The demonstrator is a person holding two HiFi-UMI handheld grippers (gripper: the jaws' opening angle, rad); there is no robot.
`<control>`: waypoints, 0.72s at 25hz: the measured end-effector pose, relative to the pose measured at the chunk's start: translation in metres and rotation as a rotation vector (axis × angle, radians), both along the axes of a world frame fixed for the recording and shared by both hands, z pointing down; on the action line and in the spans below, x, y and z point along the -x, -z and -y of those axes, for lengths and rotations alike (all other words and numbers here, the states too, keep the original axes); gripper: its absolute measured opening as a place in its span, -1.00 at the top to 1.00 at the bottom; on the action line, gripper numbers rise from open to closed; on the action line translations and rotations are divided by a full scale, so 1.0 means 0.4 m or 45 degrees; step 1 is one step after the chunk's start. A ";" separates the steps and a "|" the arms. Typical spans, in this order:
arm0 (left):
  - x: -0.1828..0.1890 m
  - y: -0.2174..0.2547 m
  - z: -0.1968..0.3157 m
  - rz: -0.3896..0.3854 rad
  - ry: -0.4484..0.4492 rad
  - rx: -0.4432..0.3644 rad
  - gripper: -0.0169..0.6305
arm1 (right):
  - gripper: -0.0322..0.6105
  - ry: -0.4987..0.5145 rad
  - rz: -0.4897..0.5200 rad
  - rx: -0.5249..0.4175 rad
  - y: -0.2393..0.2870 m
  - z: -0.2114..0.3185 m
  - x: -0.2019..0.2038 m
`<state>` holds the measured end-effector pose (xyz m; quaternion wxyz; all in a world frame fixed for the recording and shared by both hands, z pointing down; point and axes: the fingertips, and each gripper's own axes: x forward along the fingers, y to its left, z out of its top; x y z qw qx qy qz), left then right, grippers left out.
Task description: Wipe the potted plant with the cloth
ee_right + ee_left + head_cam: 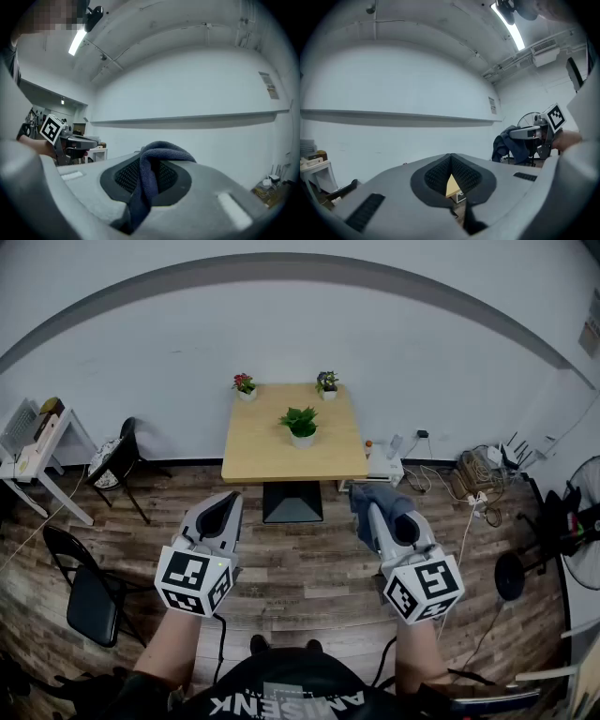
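- The left claw (223, 507) is held level on an outstretched forearm and points toward the square light-wood surface (253, 451). Its jaws are pressed together with nothing between them.
- The green leafy potted plant in a white pot (301, 424) stands upright near the middle of that surface, well apart from both claws.
- The right claw (373, 517), level beside the left one and aimed the same way, is clamped on a dark blue terry cloth (161, 150) that bunches over its tips.

Floor (300, 563) between chairs (89, 601) and cables (466, 486)
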<state>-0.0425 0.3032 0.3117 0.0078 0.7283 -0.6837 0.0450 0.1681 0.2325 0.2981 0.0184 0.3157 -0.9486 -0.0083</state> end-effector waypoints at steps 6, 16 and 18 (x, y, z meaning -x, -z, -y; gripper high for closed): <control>0.022 0.008 -0.025 -0.068 0.040 -0.044 0.94 | 0.77 -0.005 -0.011 -0.015 0.005 -0.023 0.011; 0.024 -0.020 -0.030 -0.052 0.035 -0.004 0.94 | 0.76 0.043 -0.013 -0.015 0.004 -0.041 0.027; 0.034 -0.023 -0.034 -0.053 0.036 -0.003 0.94 | 0.76 0.031 -0.012 -0.012 -0.001 -0.040 0.035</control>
